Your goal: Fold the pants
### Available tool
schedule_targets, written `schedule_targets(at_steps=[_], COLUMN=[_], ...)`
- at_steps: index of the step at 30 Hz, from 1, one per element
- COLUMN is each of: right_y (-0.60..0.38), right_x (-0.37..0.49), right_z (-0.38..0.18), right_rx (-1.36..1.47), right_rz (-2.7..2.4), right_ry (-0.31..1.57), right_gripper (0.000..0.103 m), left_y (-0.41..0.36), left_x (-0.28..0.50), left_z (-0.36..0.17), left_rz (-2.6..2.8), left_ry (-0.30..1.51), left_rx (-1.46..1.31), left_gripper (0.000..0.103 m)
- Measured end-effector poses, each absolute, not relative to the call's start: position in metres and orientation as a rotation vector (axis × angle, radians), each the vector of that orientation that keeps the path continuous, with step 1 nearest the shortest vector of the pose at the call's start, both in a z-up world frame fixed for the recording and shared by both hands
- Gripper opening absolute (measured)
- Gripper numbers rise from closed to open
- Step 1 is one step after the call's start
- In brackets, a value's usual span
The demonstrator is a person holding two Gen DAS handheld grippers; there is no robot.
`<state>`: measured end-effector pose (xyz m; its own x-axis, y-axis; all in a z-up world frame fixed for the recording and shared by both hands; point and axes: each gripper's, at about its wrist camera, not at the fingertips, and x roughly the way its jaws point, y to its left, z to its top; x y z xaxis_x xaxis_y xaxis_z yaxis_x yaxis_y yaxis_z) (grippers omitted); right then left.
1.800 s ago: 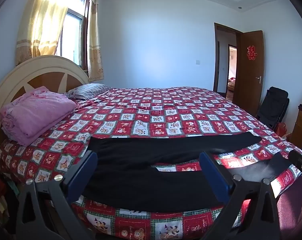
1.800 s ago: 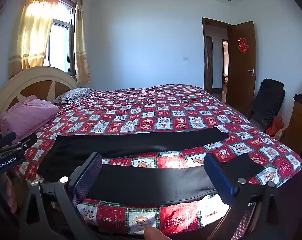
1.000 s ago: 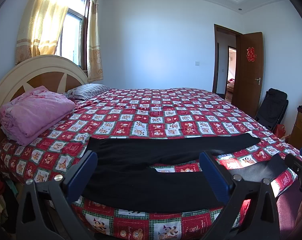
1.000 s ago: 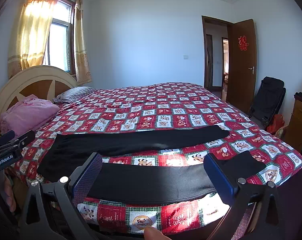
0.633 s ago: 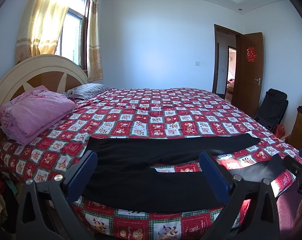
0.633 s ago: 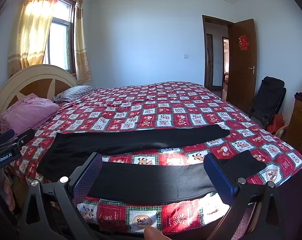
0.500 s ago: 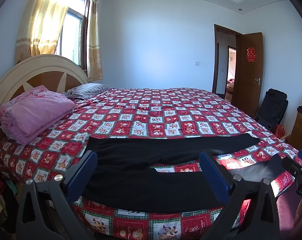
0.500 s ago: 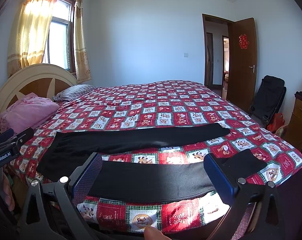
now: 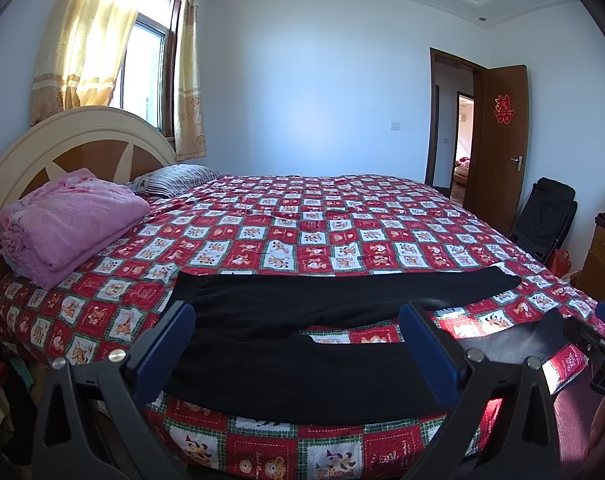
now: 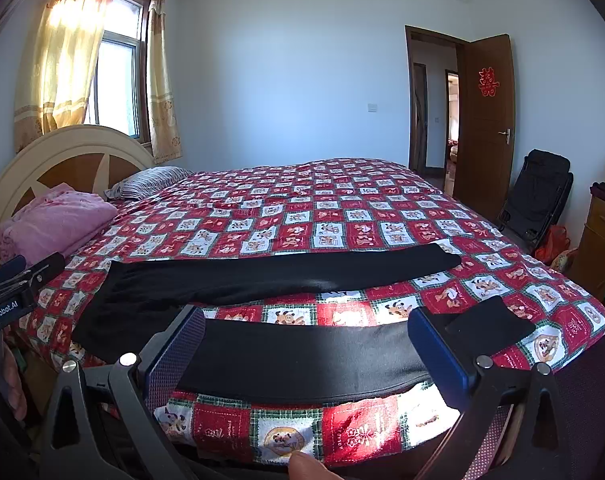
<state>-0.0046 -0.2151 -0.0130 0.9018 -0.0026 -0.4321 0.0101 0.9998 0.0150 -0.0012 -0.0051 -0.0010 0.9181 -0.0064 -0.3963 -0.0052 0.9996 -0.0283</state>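
Black pants lie spread flat on the near side of the bed, waist to the left, two legs running right with a gap between them. They also show in the right wrist view. My left gripper is open and empty, held in front of the waist end near the bed's edge. My right gripper is open and empty, in front of the near leg. The near leg's hem reaches the bed's right corner.
The bed has a red checked cover and a rounded headboard at the left. A folded pink blanket and a striped pillow lie by it. A black folding chair, wooden cabinet and open door stand at the right.
Both grippers have drifted only slightly; the right view has risen a little. The pants have not moved and both grippers stay open.
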Motion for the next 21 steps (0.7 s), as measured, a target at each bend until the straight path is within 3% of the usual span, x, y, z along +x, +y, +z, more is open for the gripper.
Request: schedule_targets(at_steps=[21], right_y=[-0.2163], right_x=[-0.0005], right_z=[-0.0179], right_rx=[0.017], right_rz=[-0.008], right_ry=[0.461], right_gripper=[0.102], left_y=[-0.0054], left_x=[-0.0015], left_z=[-0.0102], left_rz=[-0.002], left_ry=[0.418], left_rx=[-0.027], left_gripper=[0.103])
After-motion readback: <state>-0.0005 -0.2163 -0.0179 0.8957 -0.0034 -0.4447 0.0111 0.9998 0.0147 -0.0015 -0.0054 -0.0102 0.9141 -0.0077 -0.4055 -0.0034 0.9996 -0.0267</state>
